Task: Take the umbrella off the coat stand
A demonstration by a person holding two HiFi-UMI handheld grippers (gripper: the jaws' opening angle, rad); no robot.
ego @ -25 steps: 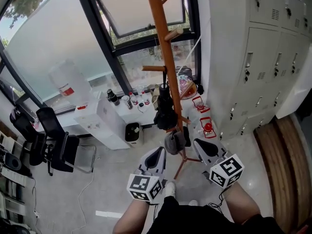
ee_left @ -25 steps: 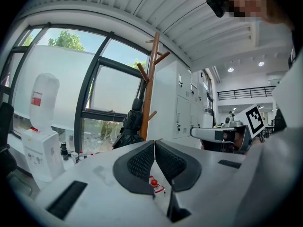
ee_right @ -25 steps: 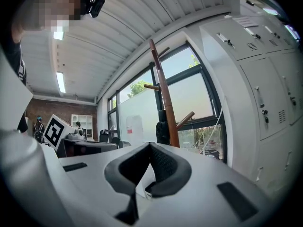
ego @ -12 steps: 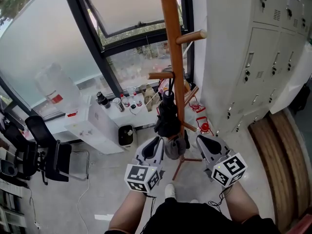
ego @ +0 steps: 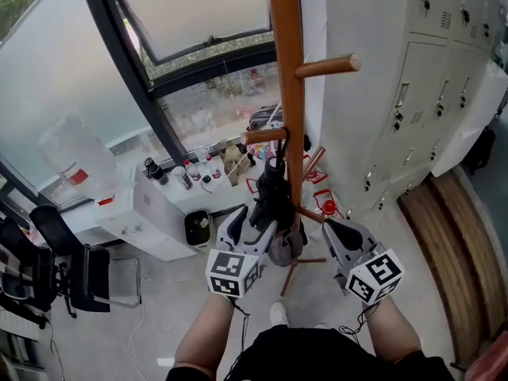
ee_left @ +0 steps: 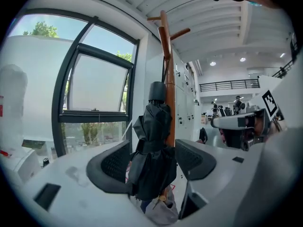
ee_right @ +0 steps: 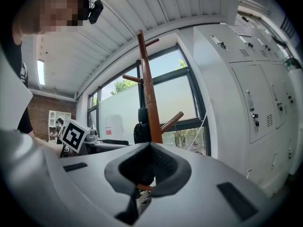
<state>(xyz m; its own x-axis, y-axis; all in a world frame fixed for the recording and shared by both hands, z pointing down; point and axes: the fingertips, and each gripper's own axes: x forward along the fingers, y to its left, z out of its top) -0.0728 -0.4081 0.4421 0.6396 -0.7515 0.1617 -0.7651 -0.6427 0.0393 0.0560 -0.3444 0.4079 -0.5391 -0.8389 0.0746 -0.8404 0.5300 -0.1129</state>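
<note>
A tall orange-brown wooden coat stand rises in front of the window. A folded black umbrella hangs by its handle from a lower peg, with a grey pouch at its lower end. My left gripper is at the umbrella and its jaws are opening. In the left gripper view the umbrella stands between the two pads of the left gripper, with a gap on the right side. My right gripper hangs just right of the stand. In its own view the right gripper is shut and empty, facing the stand's pole.
Grey lockers line the wall on the right, close to the stand. A dark-framed window is behind it. A low white cabinet with bottles, a black bin and red lanterns sit by the stand's base. Office chairs stand at the left.
I have stepped closer to the stand. My left gripper moved forward to the umbrella and its jaws went from shut to spread around it. My right gripper edged forward.
</note>
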